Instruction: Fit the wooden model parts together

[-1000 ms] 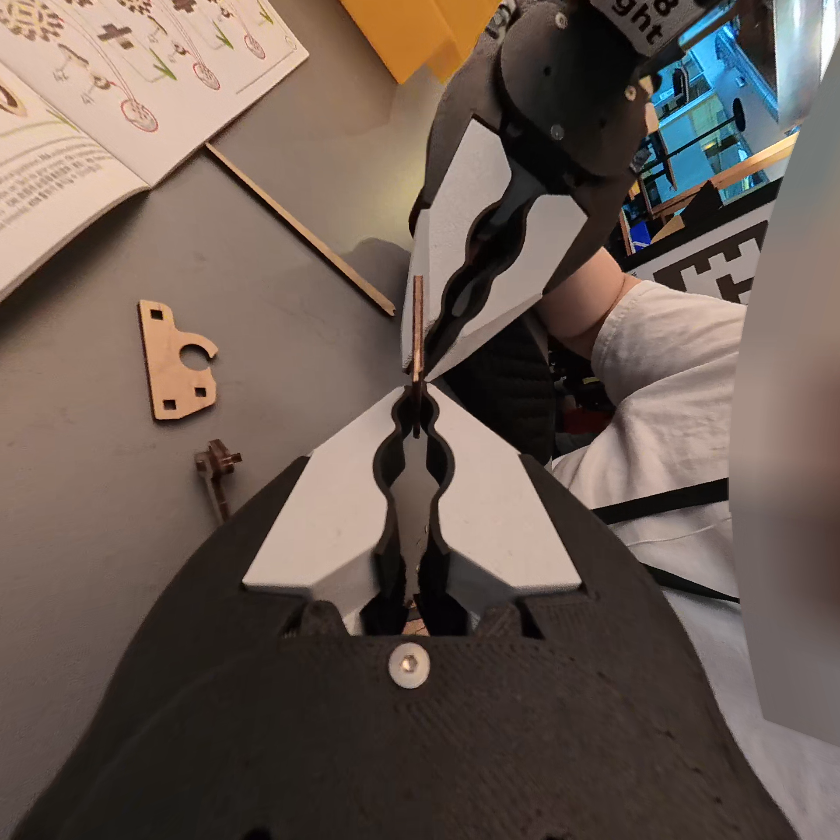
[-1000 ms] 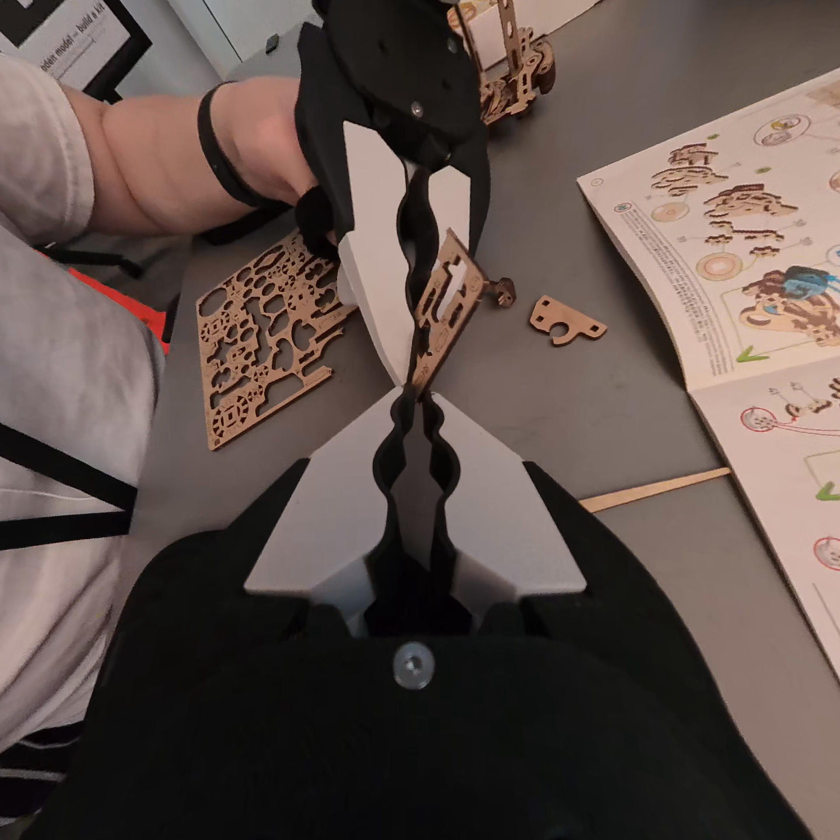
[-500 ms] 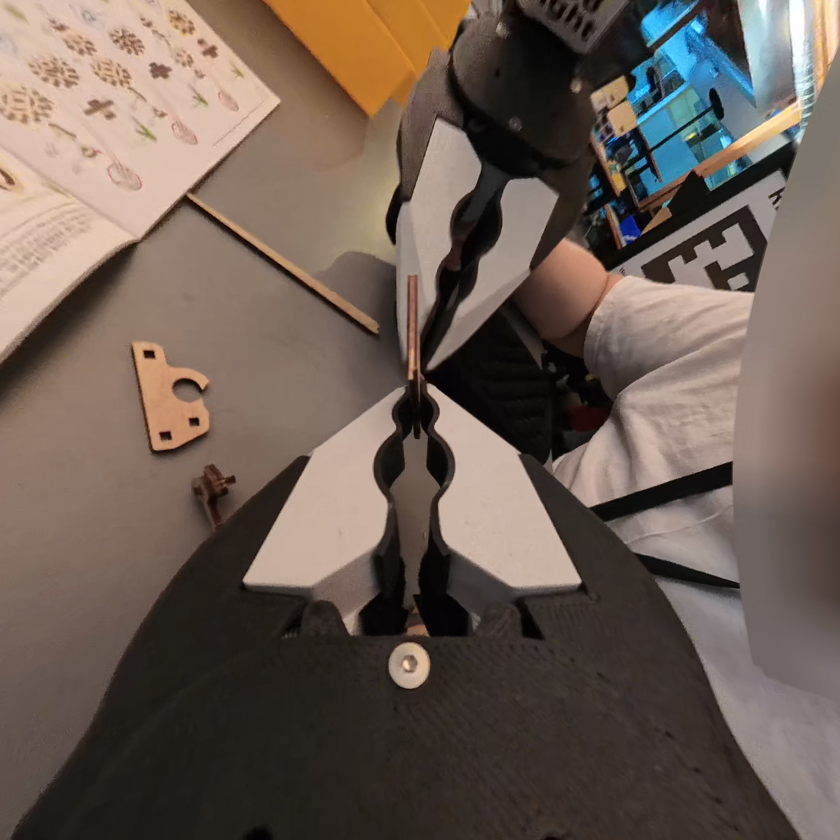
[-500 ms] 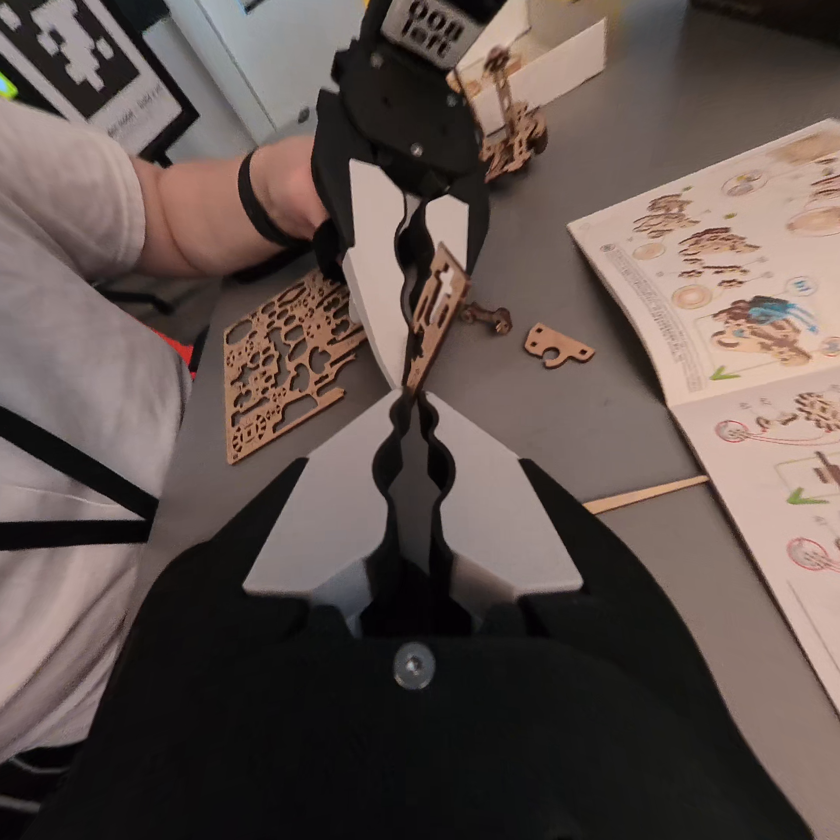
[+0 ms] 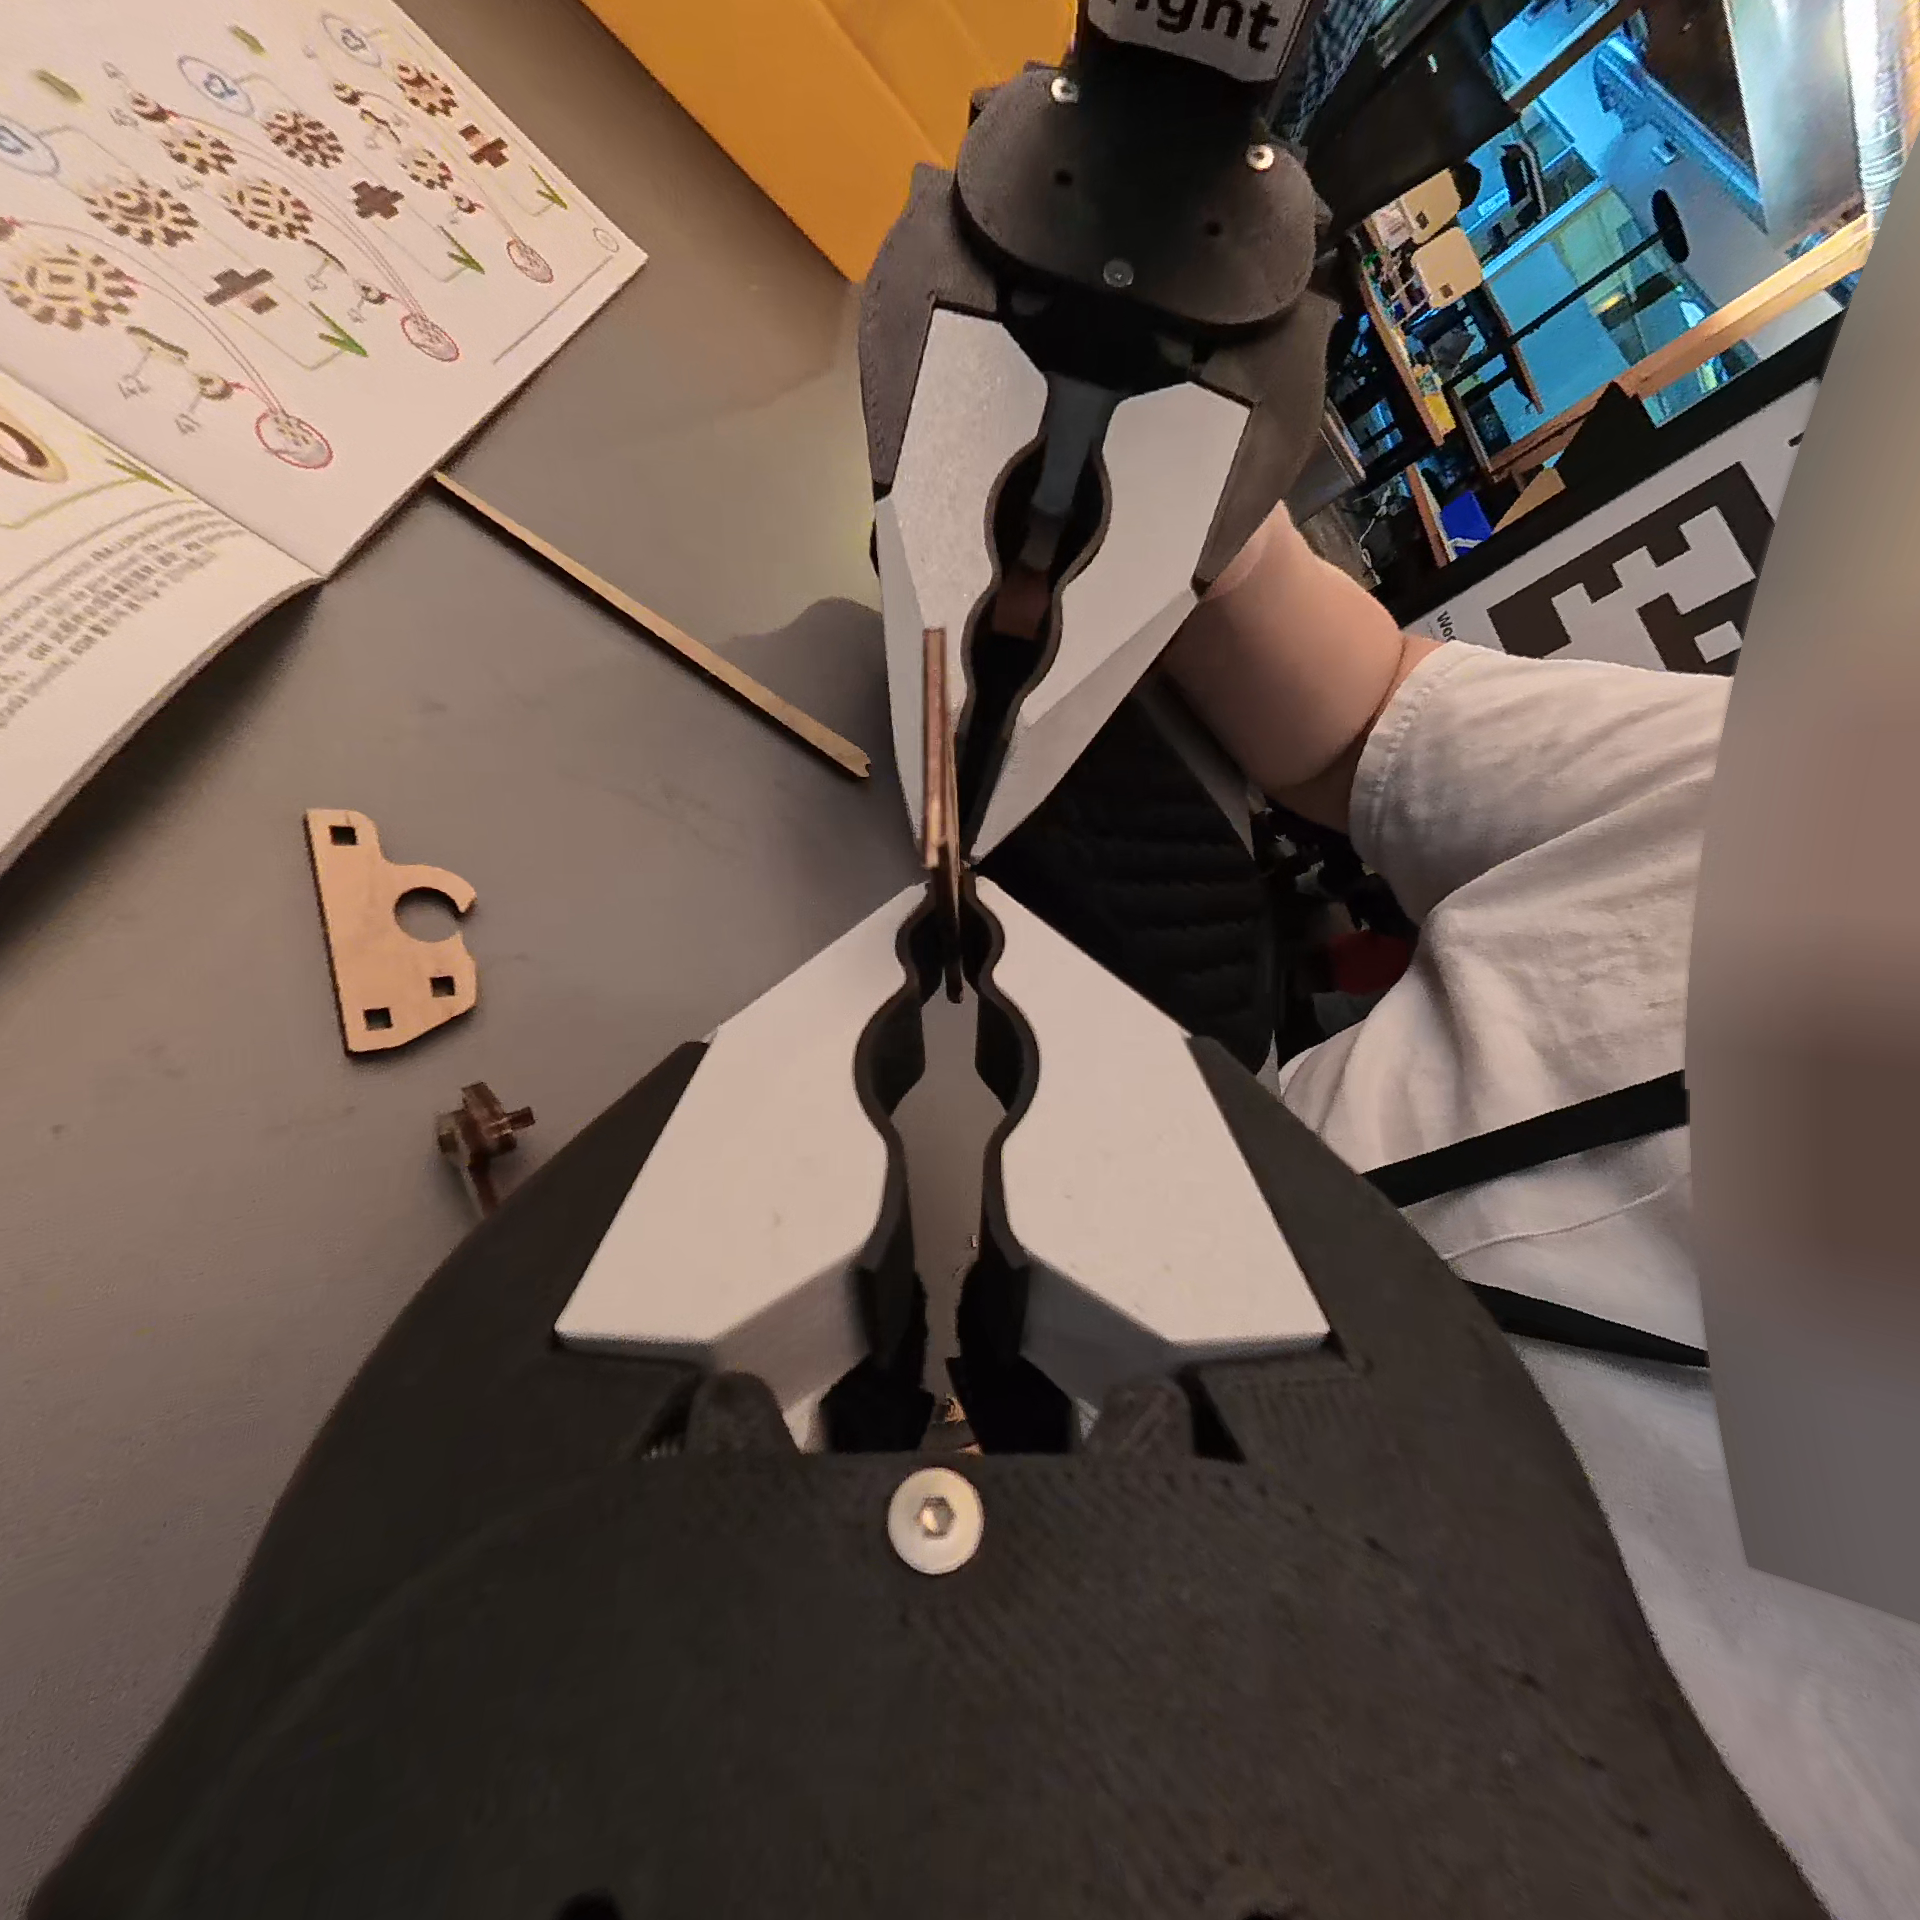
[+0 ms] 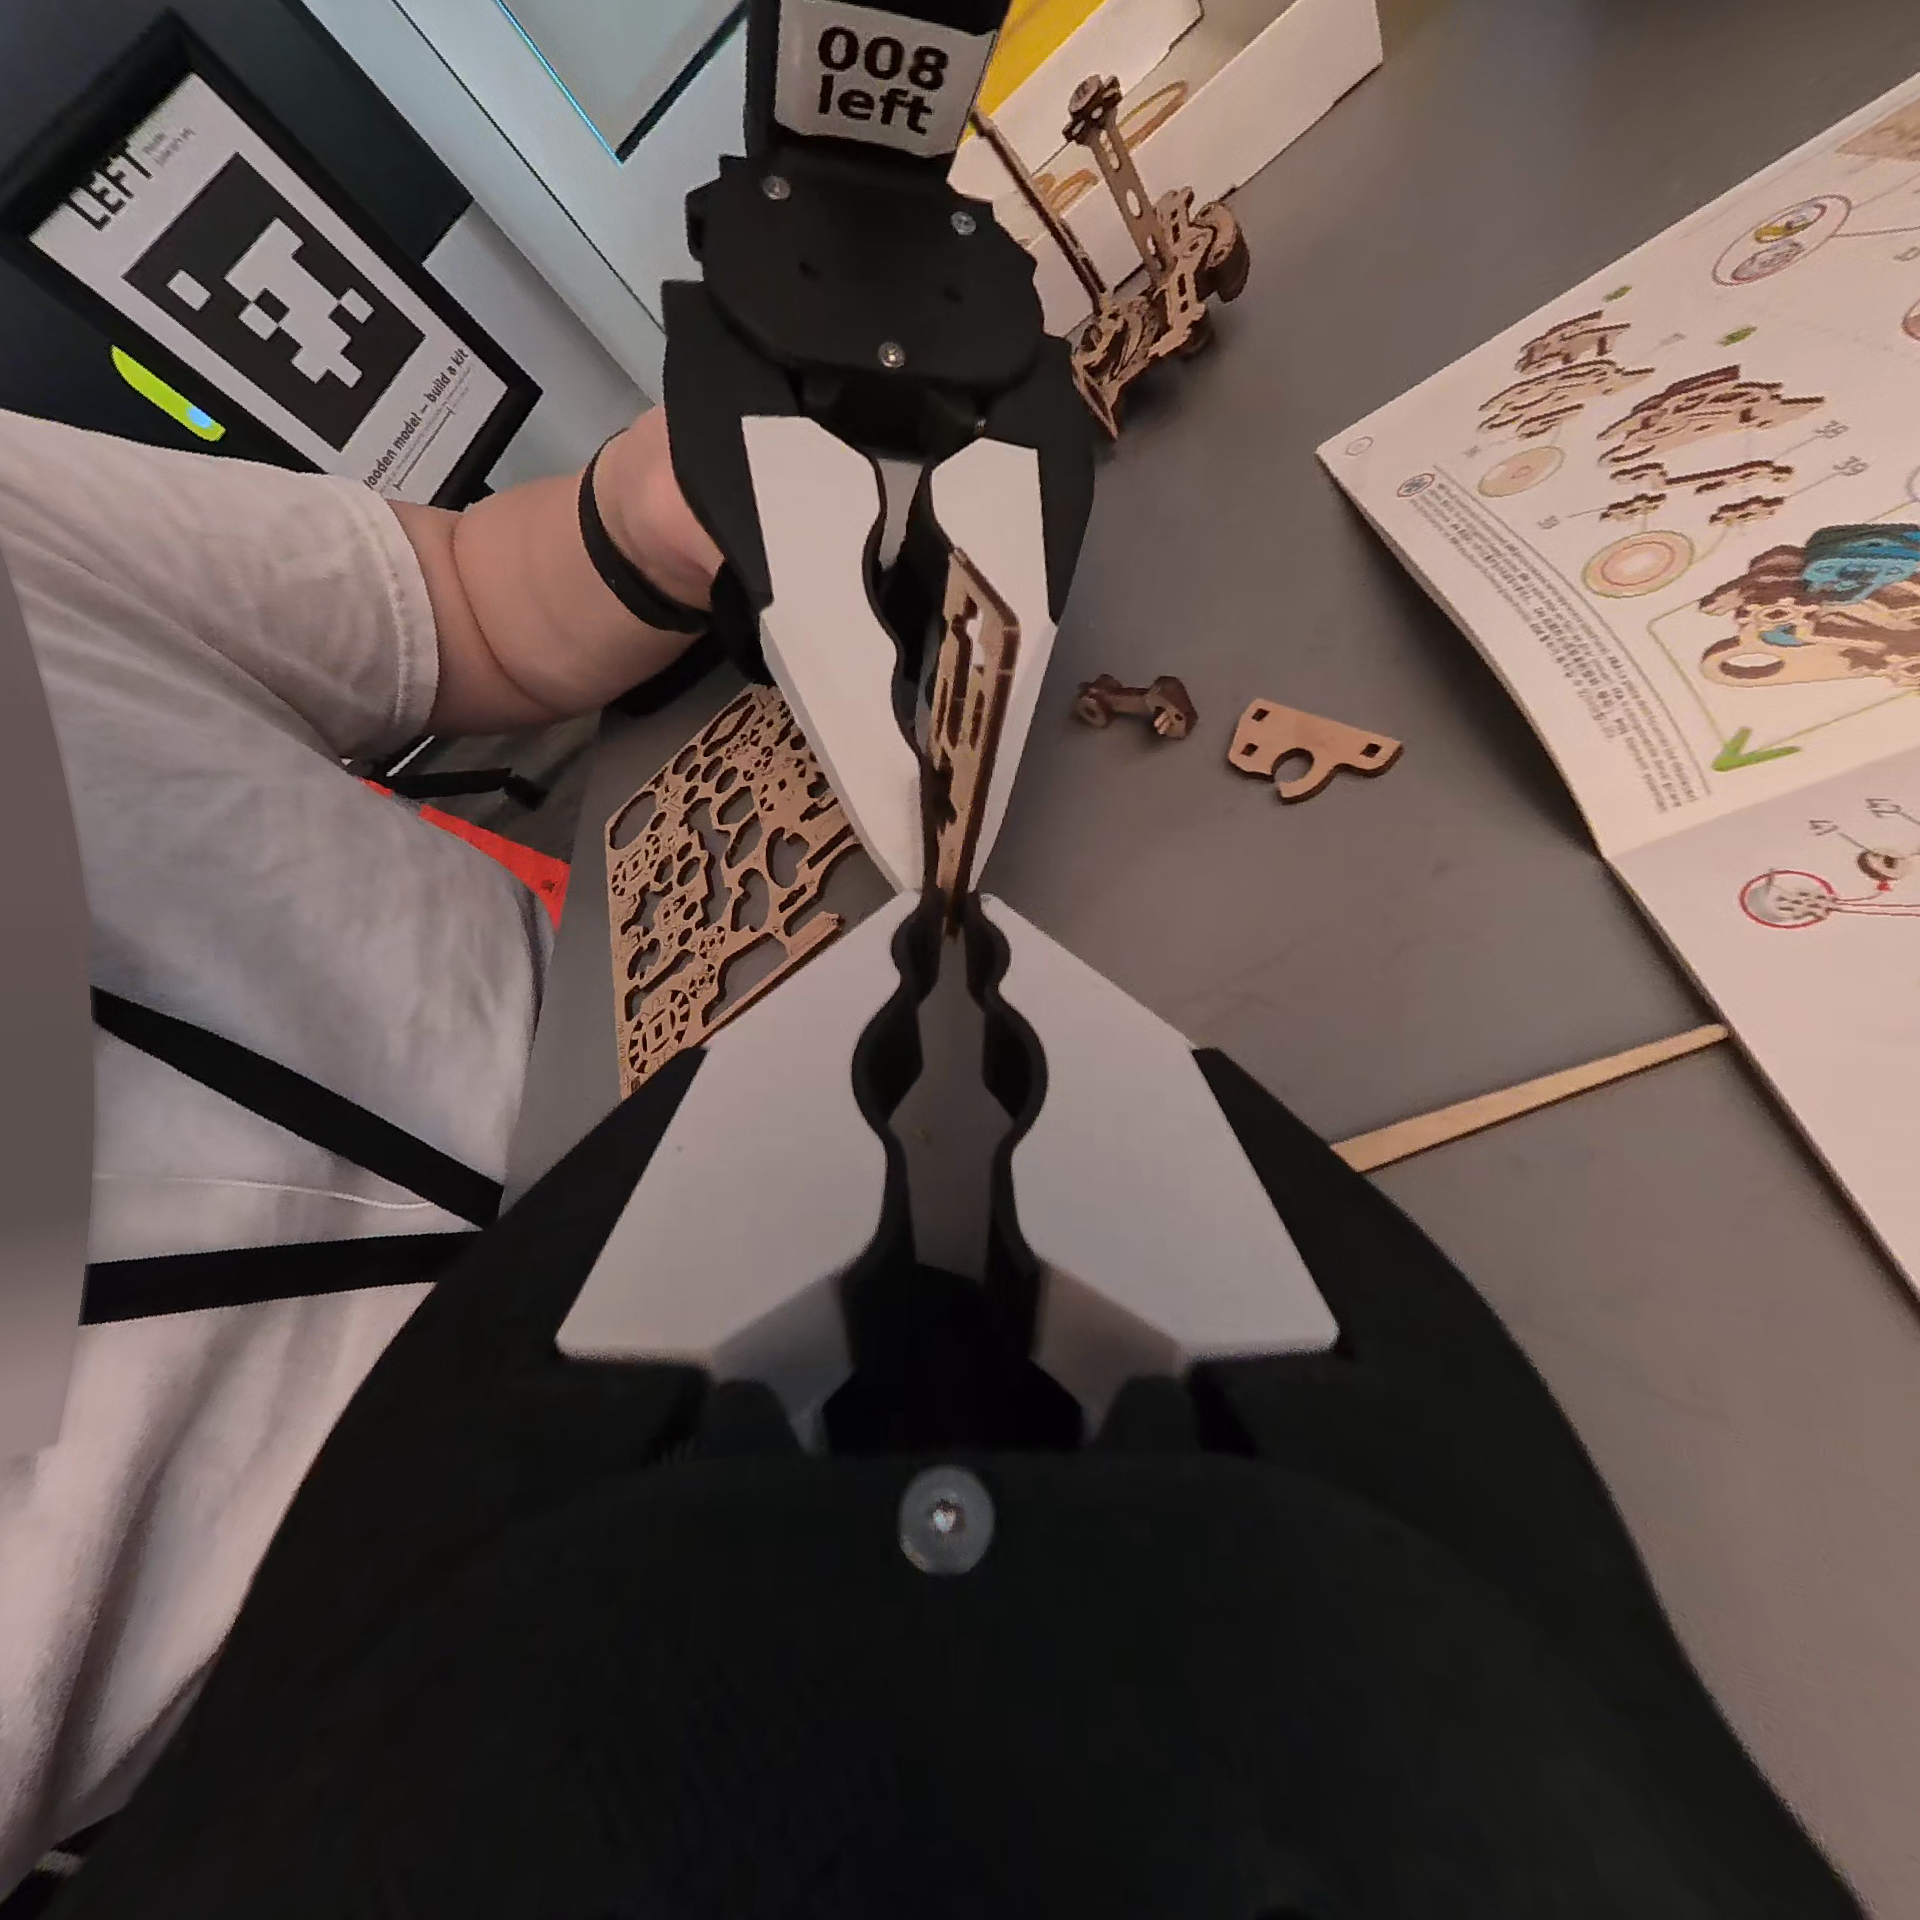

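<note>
A thin wooden plate with cut-outs (image 6: 971, 707) stands between my two grippers above the grey table (image 5: 623, 831). It is edge-on in the left wrist view (image 5: 938, 748). My left gripper (image 5: 945, 920) is shut on its lower end. My right gripper (image 6: 948, 920) meets it tip to tip and is shut on the same end. Each gripper also shows in the other's view, the right (image 5: 968, 854) and the left (image 6: 928, 881). A flat wooden bracket (image 5: 390, 935) (image 6: 1314, 753) and a small dark wooden assembly (image 5: 483, 1138) (image 6: 1138, 707) lie on the table.
An open instruction booklet (image 5: 260, 260) (image 6: 1662, 623) lies beside a thin wooden stick (image 5: 644, 623) (image 6: 1527, 1091). A punched-out part sheet (image 6: 717, 883) lies near the table edge. A part-built wooden model (image 6: 1153, 270) and a white box (image 6: 1299, 73) stand farther back. A yellow box (image 5: 831, 104) is also there. Both grippers' tips are close together, under 4 cm apart. Both grippers' tips are roughly 9 cm from the flat wooden bracket (image 6: 1314, 753). The left camera catches it too, in the left wrist view (image 5: 395, 898).
Both grippers have stayed tip to tip on the plate and have turned together, so each stands more upright in the other's view. The parts on the table have not moved.
</note>
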